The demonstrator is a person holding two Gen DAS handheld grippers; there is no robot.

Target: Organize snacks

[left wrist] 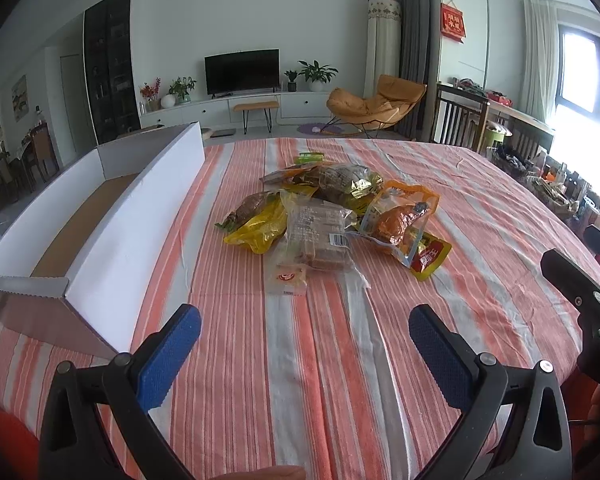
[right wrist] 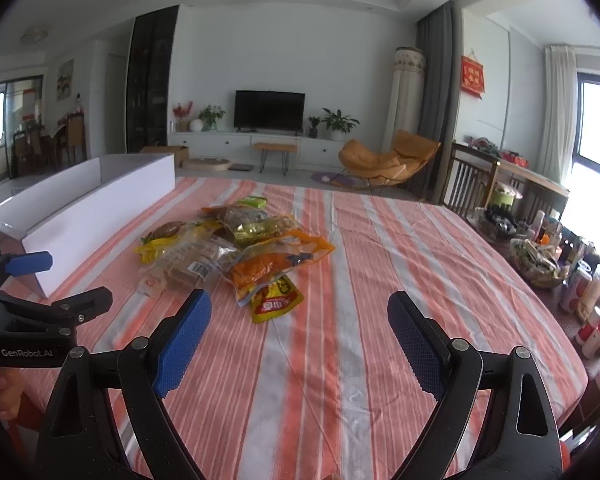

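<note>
A heap of snack packets (left wrist: pixel 332 212) (right wrist: pixel 236 248) lies in the middle of the striped tablecloth (left wrist: pixel 284 360) (right wrist: pixel 340 360). A clear biscuit pack (left wrist: pixel 316 240) sits at the front of the heap, an orange pouch (left wrist: pixel 400 216) (right wrist: pixel 276 264) to its right, and a small yellow and red sachet (right wrist: pixel 274 300) nearest. A long white cardboard box (left wrist: pixel 112 224) (right wrist: pixel 96 208) lies open at the left, nothing visible inside. My left gripper (left wrist: pixel 304 332) hangs open, short of the heap. My right gripper (right wrist: pixel 300 318) is open too, just to the right of the sachet. Neither holds anything.
Bottles, jars and baskets (right wrist: pixel 548 256) crowd the table's right edge. A wooden chair (right wrist: pixel 472 184) stands behind the far right corner. Beyond the table are a TV, a bench and an orange lounge chair (right wrist: pixel 388 164). A hand (right wrist: pixel 0 396) grips the left tool.
</note>
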